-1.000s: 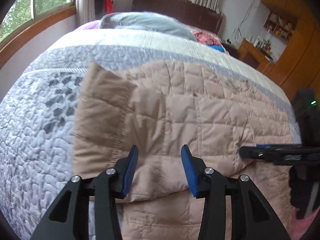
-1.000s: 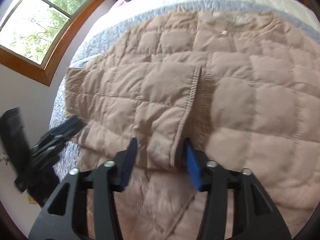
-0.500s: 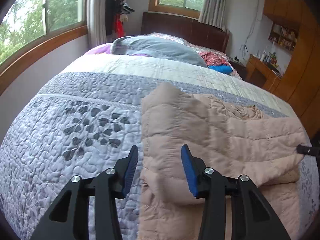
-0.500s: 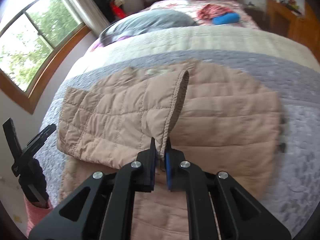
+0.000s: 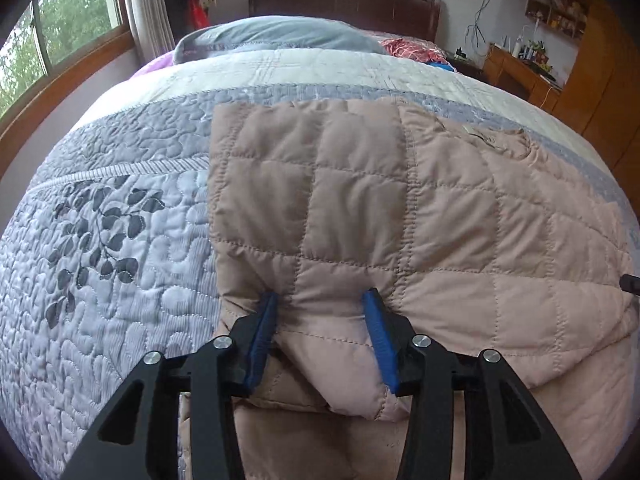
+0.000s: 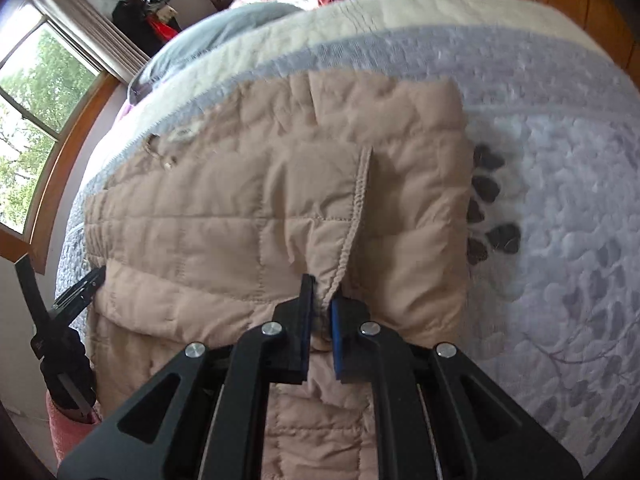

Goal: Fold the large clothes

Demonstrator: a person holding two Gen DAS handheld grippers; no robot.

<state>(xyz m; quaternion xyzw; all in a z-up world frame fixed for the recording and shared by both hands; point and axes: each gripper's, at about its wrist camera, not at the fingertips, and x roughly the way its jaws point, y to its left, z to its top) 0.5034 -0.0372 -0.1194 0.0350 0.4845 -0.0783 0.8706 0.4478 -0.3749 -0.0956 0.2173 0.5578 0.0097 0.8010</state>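
left tool [image 5: 322, 320]: jaws apart, angled down | right tool [image 6: 322, 304]: jaws clamped, angled down

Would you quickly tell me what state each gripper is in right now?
Left gripper: closed on a thick fold of the jacket.
Right gripper: shut on the jacket's stitched edge.

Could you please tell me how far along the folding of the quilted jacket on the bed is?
Partly done: the beige quilted jacket lies on the grey quilted bedspread with one side already folded over the body. In hand: the right hand-held gripper is shut on the ribbed cuff edge, and the left hand-held gripper has a thick fold between its pads. Left: laying the sleeve flat and the final folds.
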